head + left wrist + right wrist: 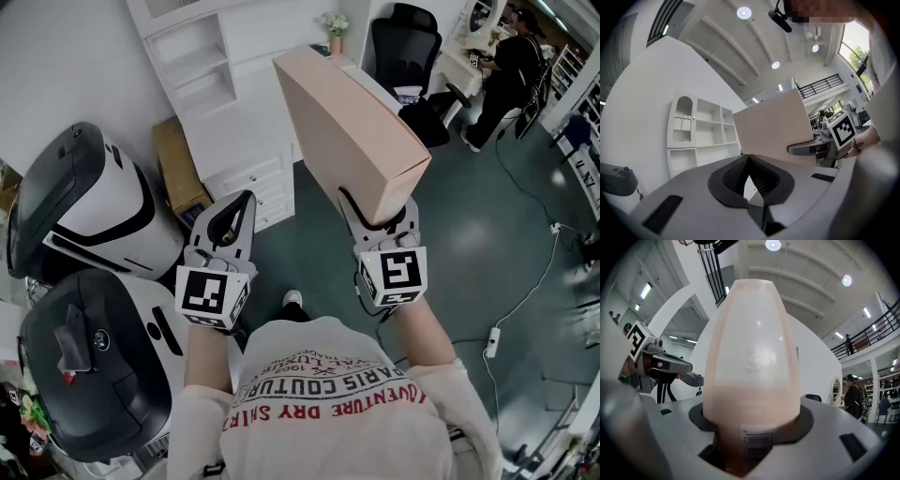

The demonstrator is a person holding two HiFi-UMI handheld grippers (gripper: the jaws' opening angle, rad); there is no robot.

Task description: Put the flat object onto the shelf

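Observation:
A flat pale pink box (347,131) stands on edge and leans away from me, with my right gripper (380,211) shut on its lower end. In the right gripper view the pink box (752,366) fills the middle and sits between the jaws of the right gripper (752,427), a barcode label at its base. My left gripper (242,202) is held beside it, shut and empty. In the left gripper view, the pads of the left gripper (749,176) meet. The white shelf (202,66) stands ahead at the upper left. That shelf (701,126) appears behind the pink box (773,124) in the left gripper view.
Two black-and-white machines (84,202) (84,366) stand at the left. A cardboard box (178,169) leans beside white drawers (253,183) under the shelf. A black office chair (405,47) and a person (511,70) are at the back right. A power strip (492,342) and cables lie on the floor.

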